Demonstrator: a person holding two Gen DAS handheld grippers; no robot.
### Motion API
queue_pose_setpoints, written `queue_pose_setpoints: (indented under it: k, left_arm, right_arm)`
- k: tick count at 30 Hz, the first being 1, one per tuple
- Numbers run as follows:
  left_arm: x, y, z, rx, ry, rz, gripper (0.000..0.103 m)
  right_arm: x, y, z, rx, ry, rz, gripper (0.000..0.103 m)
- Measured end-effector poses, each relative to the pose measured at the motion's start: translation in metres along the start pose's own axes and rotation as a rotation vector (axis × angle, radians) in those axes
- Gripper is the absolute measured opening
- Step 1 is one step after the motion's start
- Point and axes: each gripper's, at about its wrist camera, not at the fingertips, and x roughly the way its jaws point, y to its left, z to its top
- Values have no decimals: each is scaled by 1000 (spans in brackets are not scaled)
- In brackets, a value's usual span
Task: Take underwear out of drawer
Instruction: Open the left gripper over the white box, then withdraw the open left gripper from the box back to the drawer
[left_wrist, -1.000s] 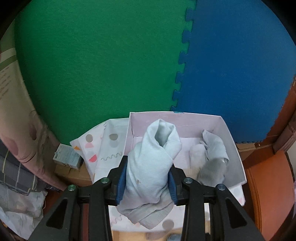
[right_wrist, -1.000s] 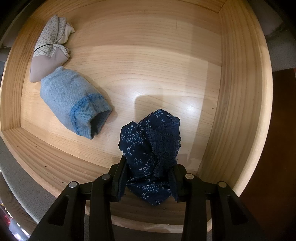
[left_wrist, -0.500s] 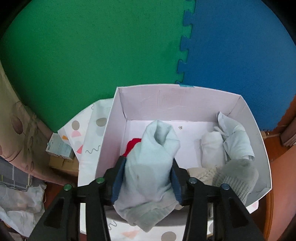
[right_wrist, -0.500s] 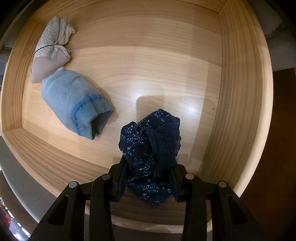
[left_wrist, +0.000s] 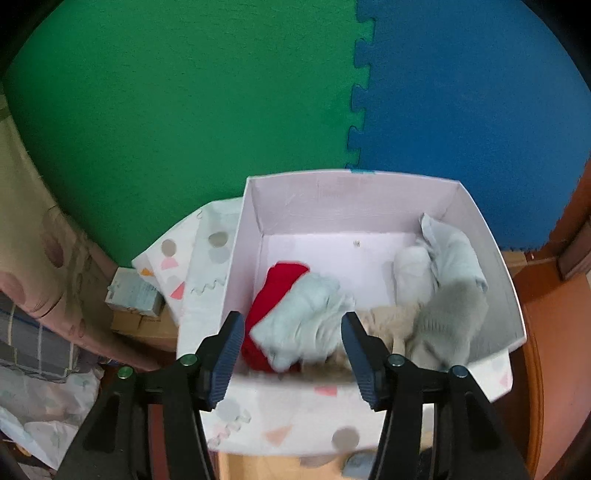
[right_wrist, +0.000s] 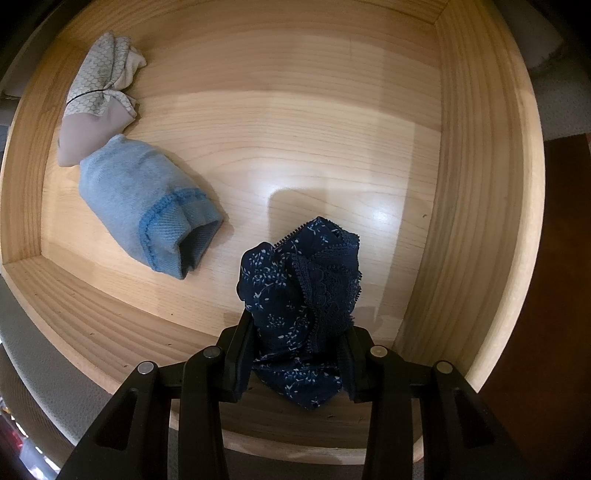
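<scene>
Down over the white box (left_wrist: 509, 295), the left gripper (left_wrist: 292, 338) has its jaws opening, and the pale blue rolled garment (left_wrist: 306, 321) lies blurred between the two blue pads without either pad pressing on it. That garment sits inside the box toward its near left corner, resting partly on a red piece (left_wrist: 273, 291) that lies against the box's left wall. Toward the box's right wall are a grey knitted bundle (left_wrist: 450, 317), a white roll (left_wrist: 412, 273) and a light blue-grey folded piece (left_wrist: 454, 254), with a beige item (left_wrist: 388, 319) between the grey bundle and the pale blue garment. The box stands on a patterned white sheet (left_wrist: 195, 266) that sticks out past its left wall, and beyond the box's far wall a green foam mat (left_wrist: 184, 110) joins a blue foam mat (left_wrist: 461, 92) by a toothed seam. Over the wooden drawer (right_wrist: 480, 184), the right gripper (right_wrist: 295, 354) is clamped on the navy floral underwear (right_wrist: 299, 291), which bunches up between its jaws near the drawer's front wall, with lace trim on its right side. Whether the cloth touches the drawer floor cannot be told. Two more rolled pieces lie on the drawer floor toward its left wall: a light blue roll (right_wrist: 144, 199) and, touching its far end, a beige and white patterned roll (right_wrist: 96, 99) close to the drawer's back left corner.
</scene>
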Motion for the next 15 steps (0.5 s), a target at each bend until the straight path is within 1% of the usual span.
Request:
queue_pose_setpoints:
  k: [3,7,10,15]
  left_arm:
    - [-12,6,-22,-6,19,-14,56]
    - [-21,19,-64,-27,60,-37,56]
    - [-24,25,-94,-20,90,-28,56]
    - [-21,30,-152,-7,124,27,56]
  right_arm:
    - [0,0,0,4,2,-3,36]
    - [1,5,3,19,6,-16,35]
    - [1,8,6,21,8,-31,35]
    - [2,10,8,22,6,-34,35]
